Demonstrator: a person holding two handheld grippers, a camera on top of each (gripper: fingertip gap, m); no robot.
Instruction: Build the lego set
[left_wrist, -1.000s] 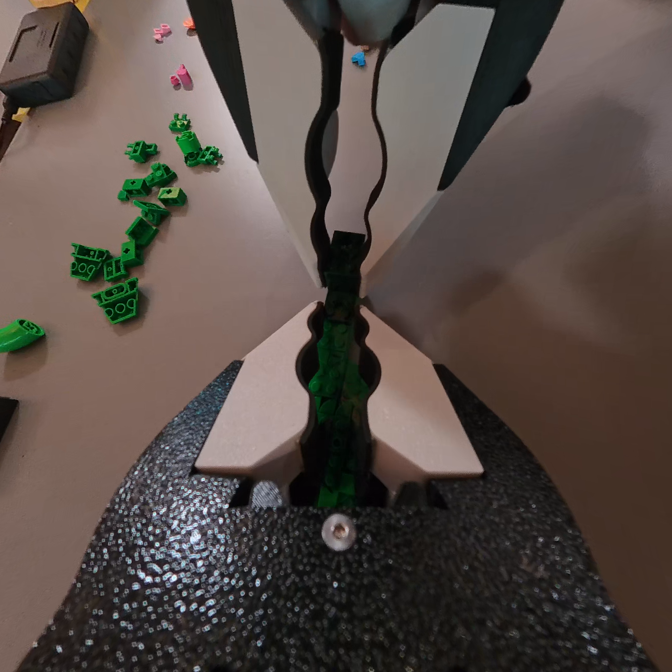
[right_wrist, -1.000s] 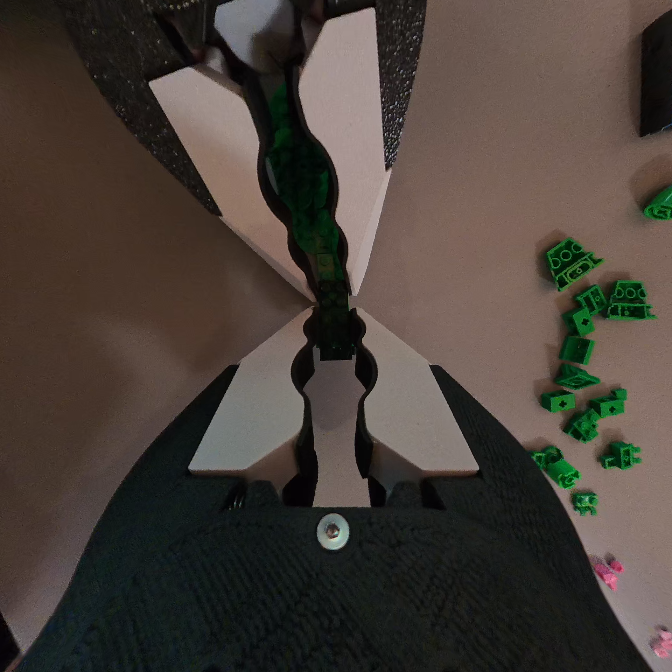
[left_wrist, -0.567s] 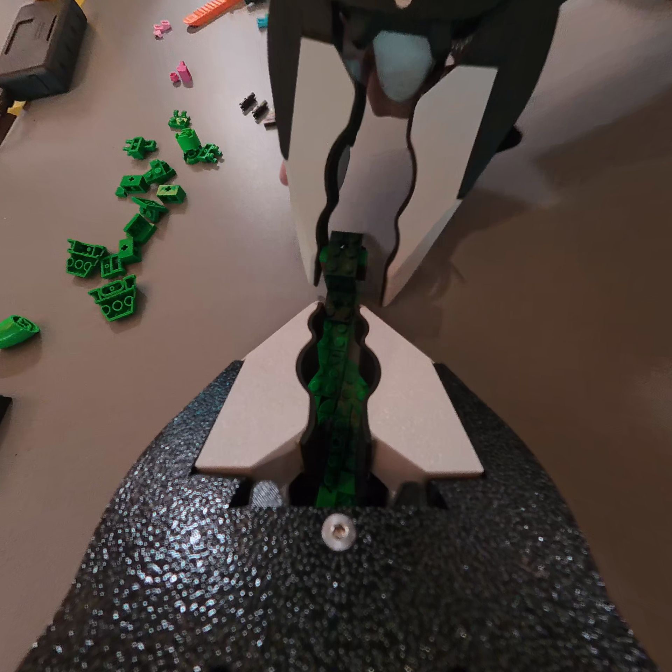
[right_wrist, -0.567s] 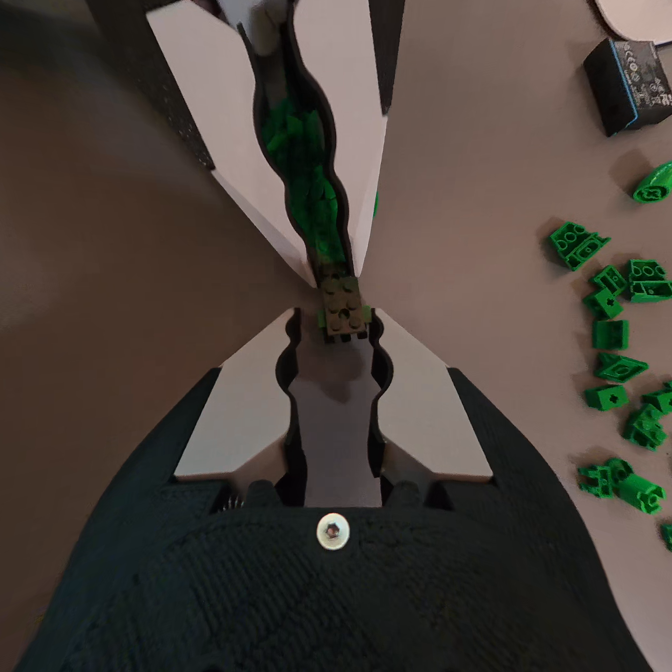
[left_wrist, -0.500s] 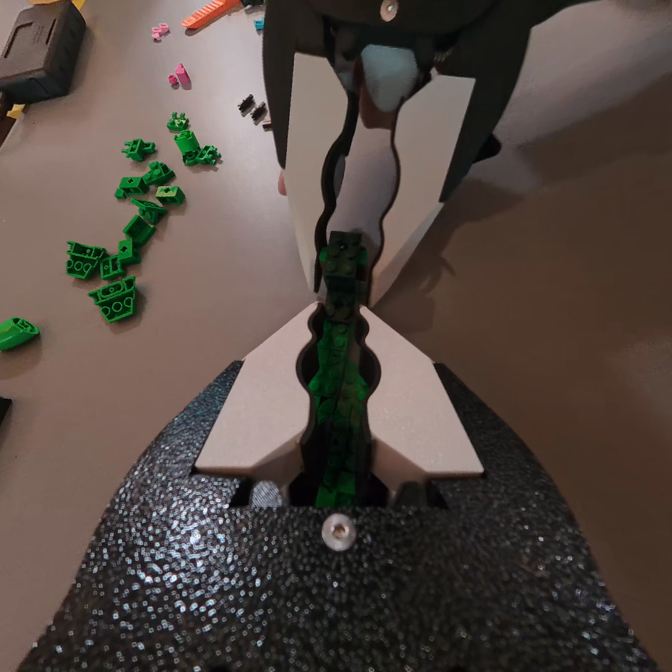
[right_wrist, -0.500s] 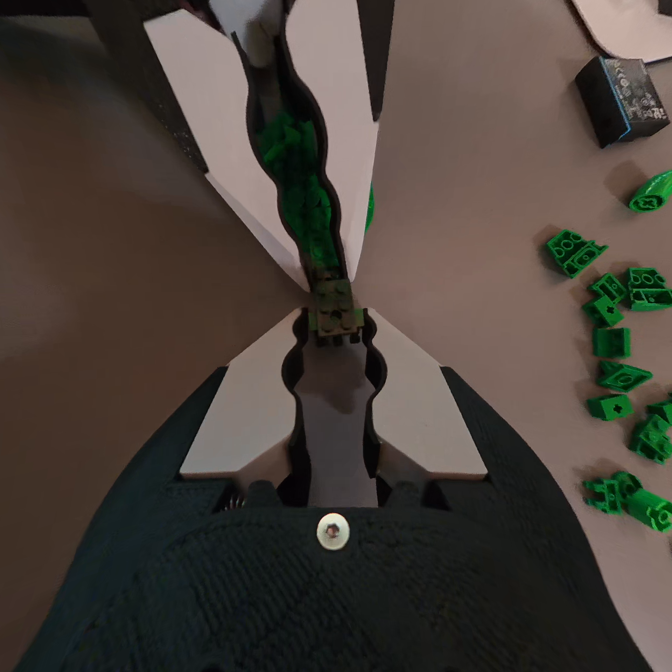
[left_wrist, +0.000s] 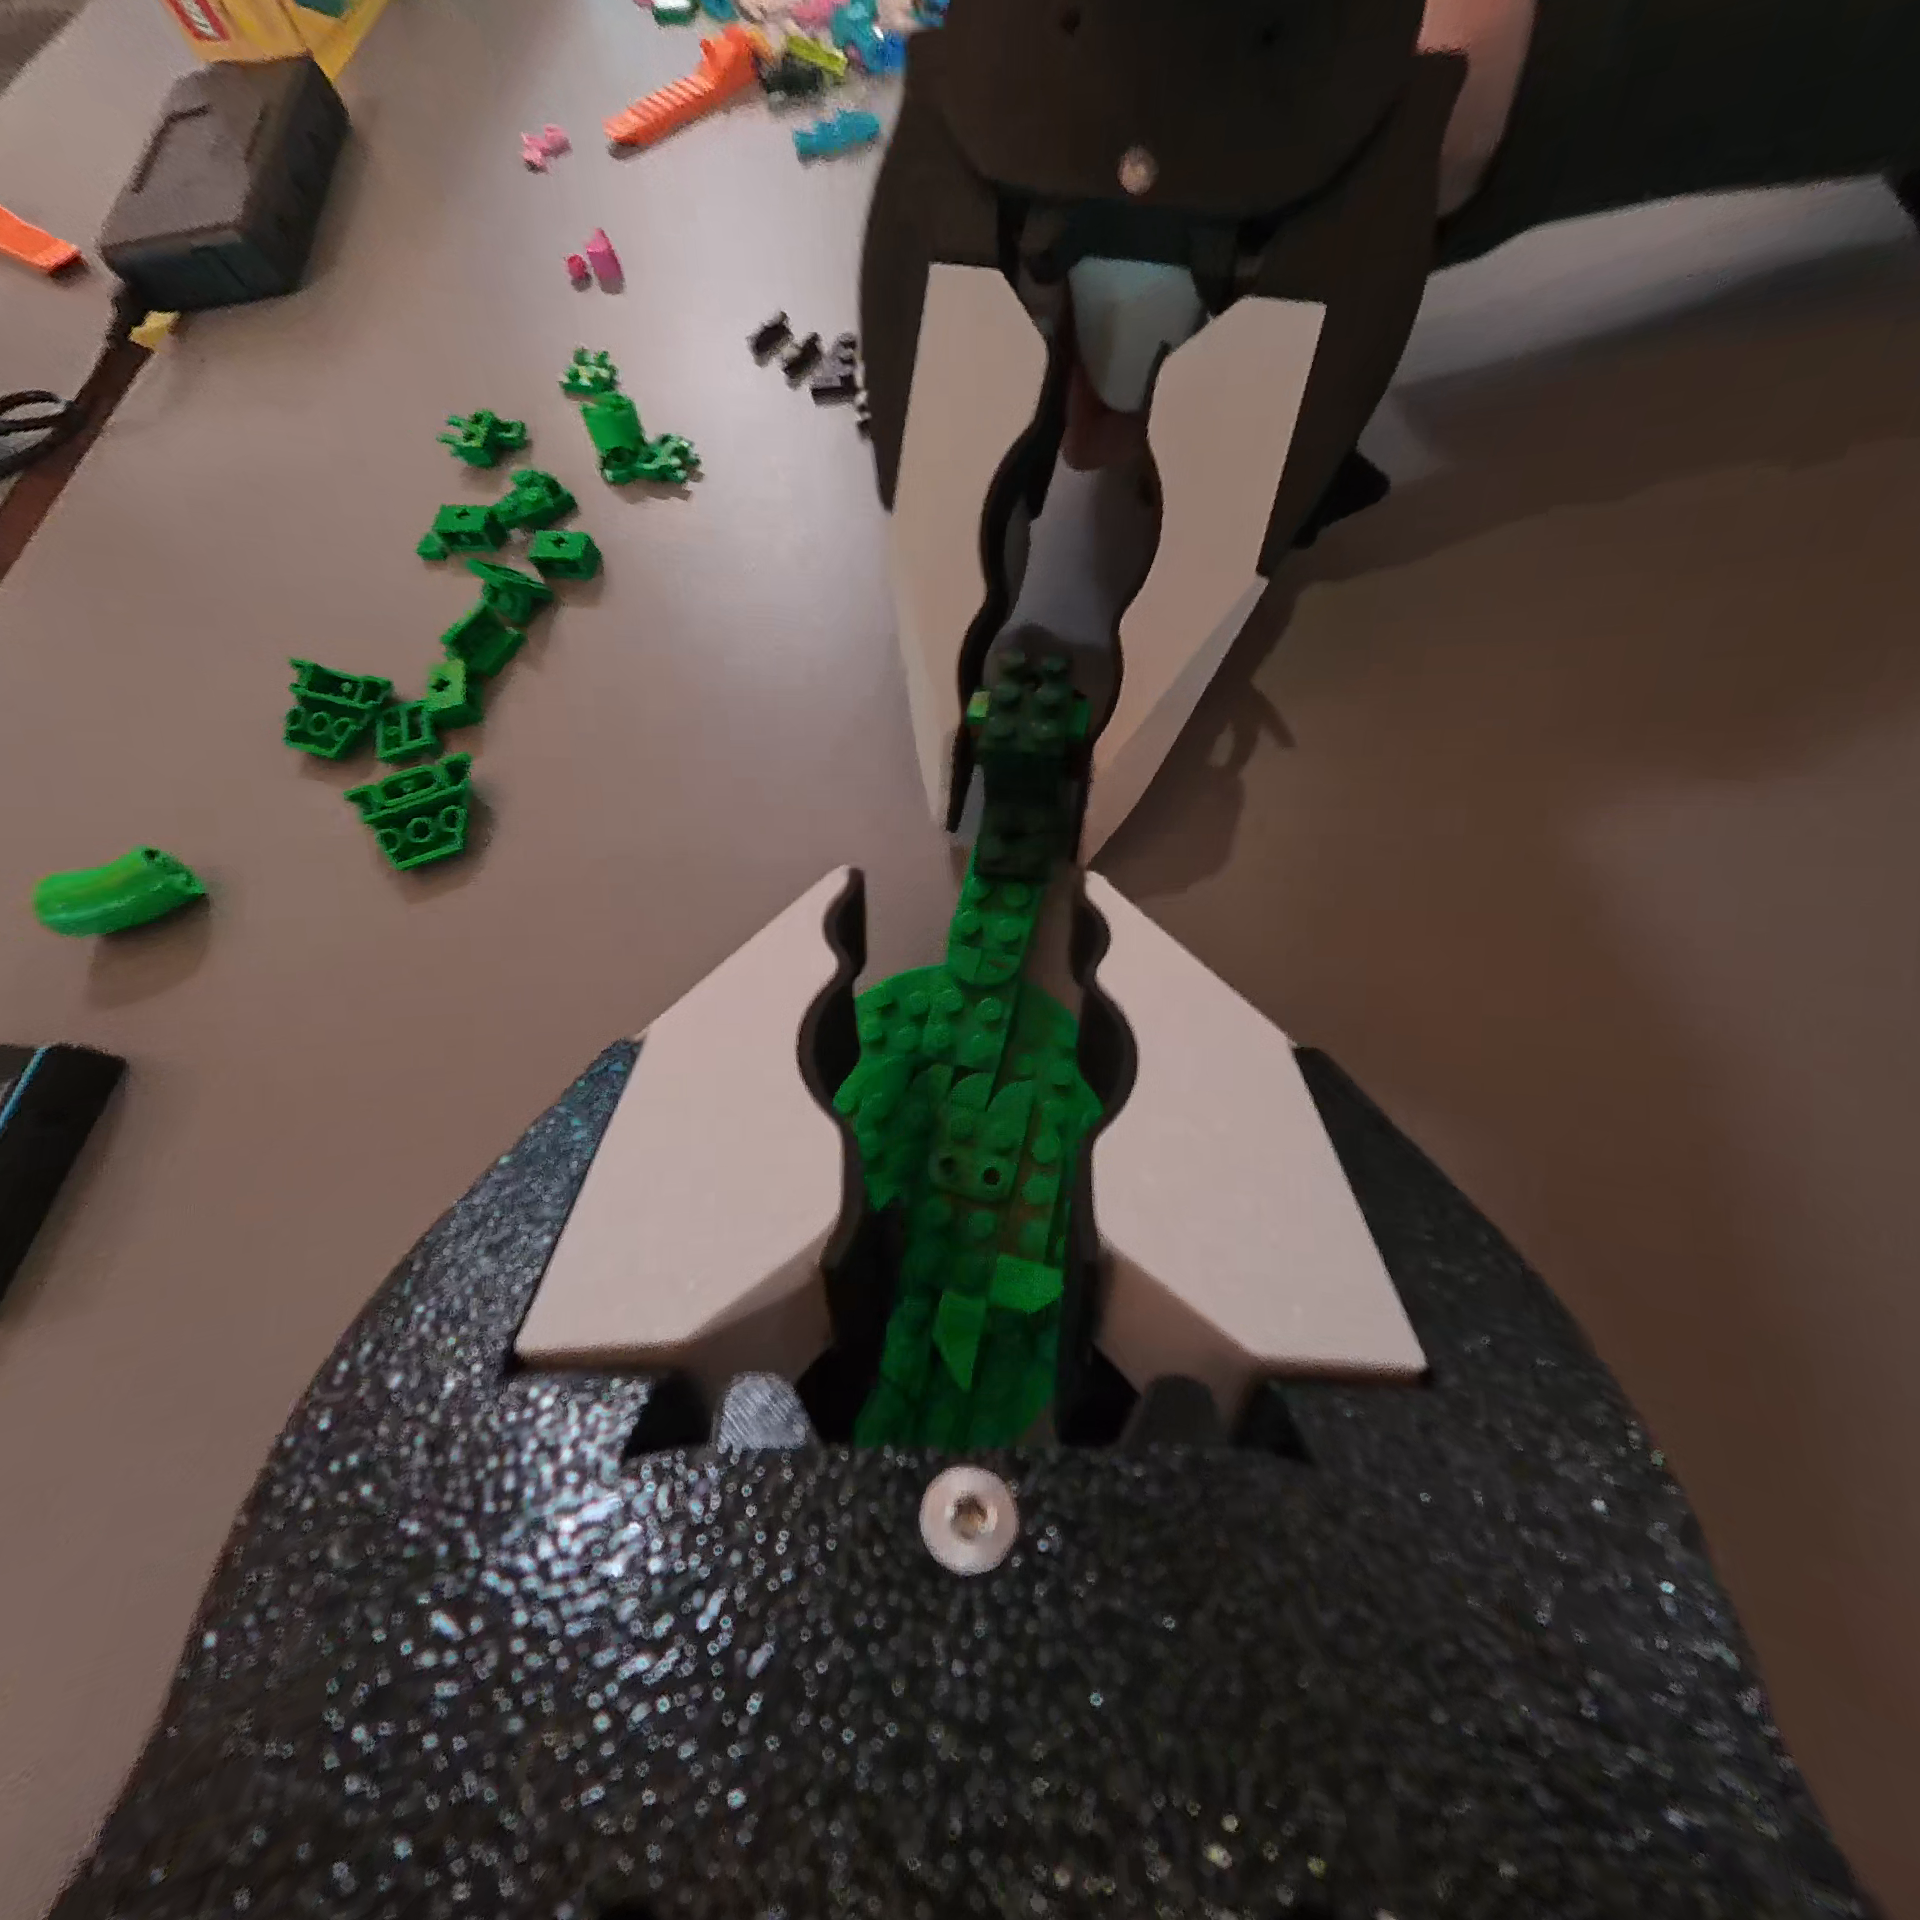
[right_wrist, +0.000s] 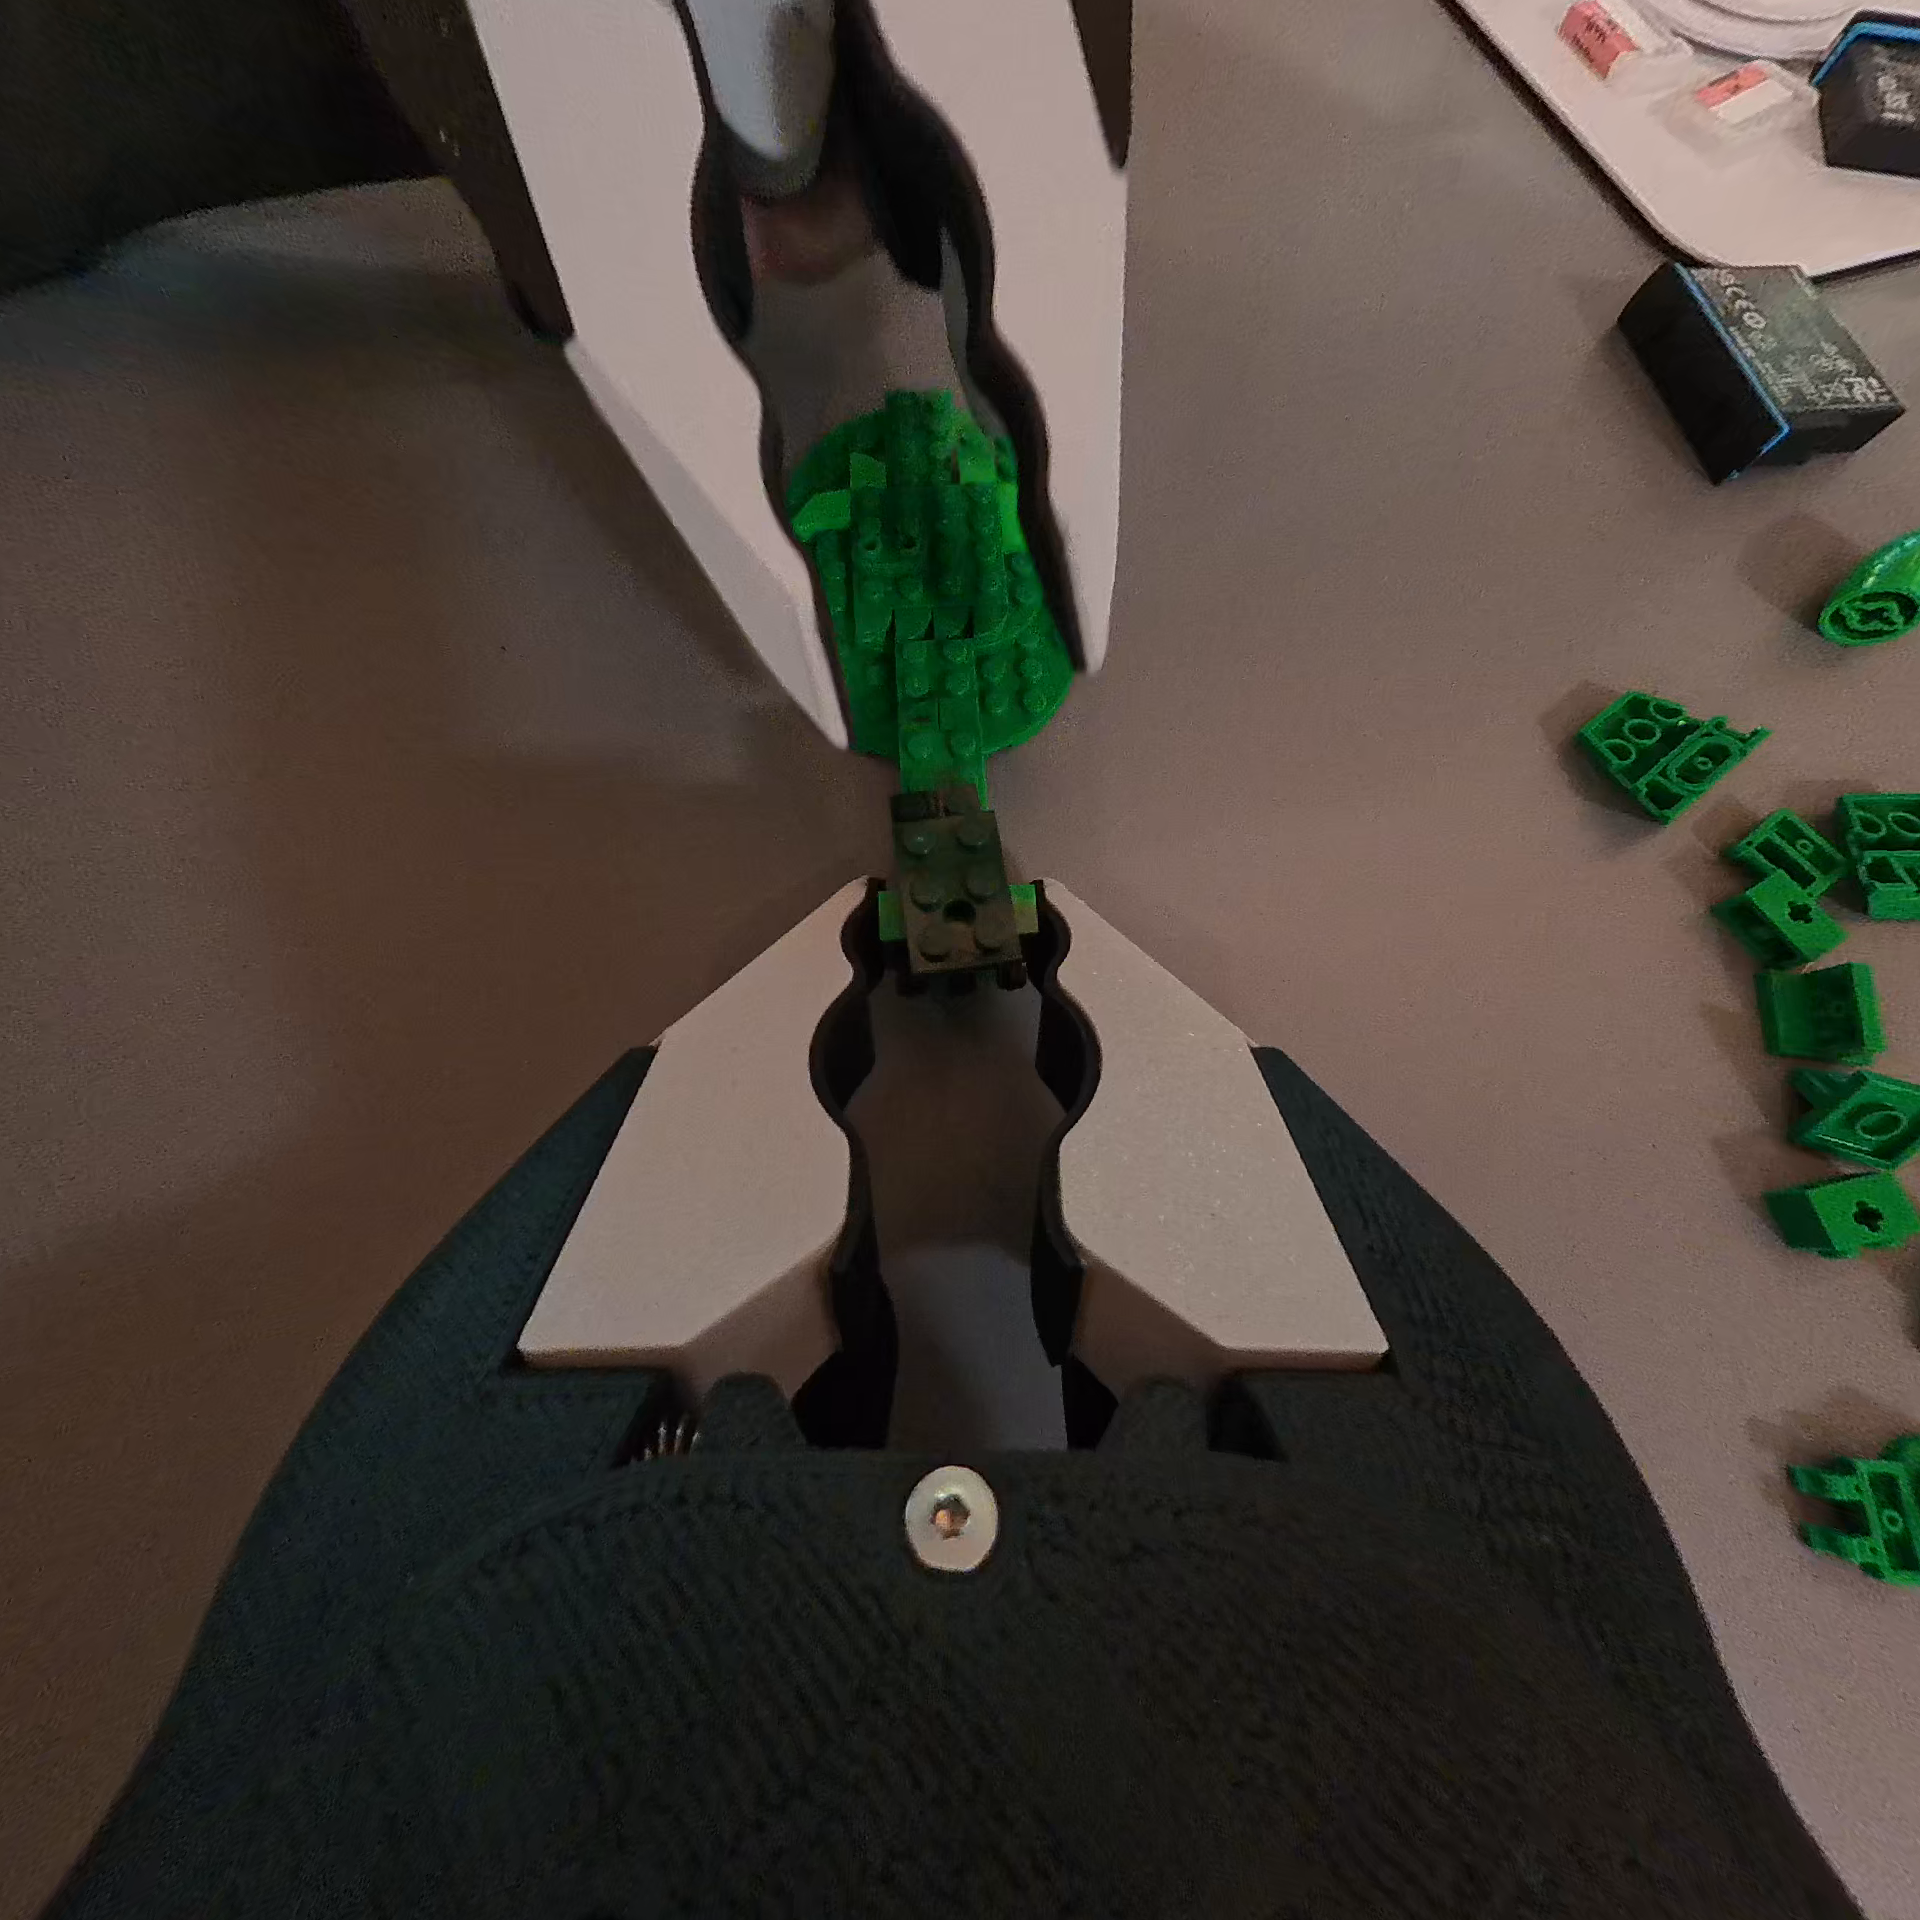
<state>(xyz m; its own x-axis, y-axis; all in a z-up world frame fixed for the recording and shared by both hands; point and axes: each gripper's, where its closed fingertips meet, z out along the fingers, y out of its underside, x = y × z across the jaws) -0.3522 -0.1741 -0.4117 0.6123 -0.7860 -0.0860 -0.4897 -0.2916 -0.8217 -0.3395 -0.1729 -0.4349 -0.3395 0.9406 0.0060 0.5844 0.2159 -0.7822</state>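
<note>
The left gripper (left_wrist: 966, 883) is clamped on the wide end of a green lego model (left_wrist: 971, 1122), which lies lengthwise between its fingers (left_wrist: 717, 1122) and is held up off the desk (left_wrist: 1558, 831); the model's narrow dark end (right_wrist: 951, 894) reaches forward to the right gripper (right_wrist: 951, 883), whose fingers (right_wrist: 717, 1153) sit on either side of that tip, but whether they pinch it or stand just apart I cannot tell; the step in hand looks like fitting or pressing the small dark end piece onto the model, with the 2 grippers facing tip to tip.

Next, I judge, the right gripper needs a firm squeeze or a clean release while the left keeps the model steady; then a new piece from the loose green bricks (left_wrist: 416, 665) near the desk's left edge.

Compared with 1 second ago, the left fingers have widened and the model sits looser and slightly tilted between them; the right gripper has backed off, so more of the dark tip shows.
</note>
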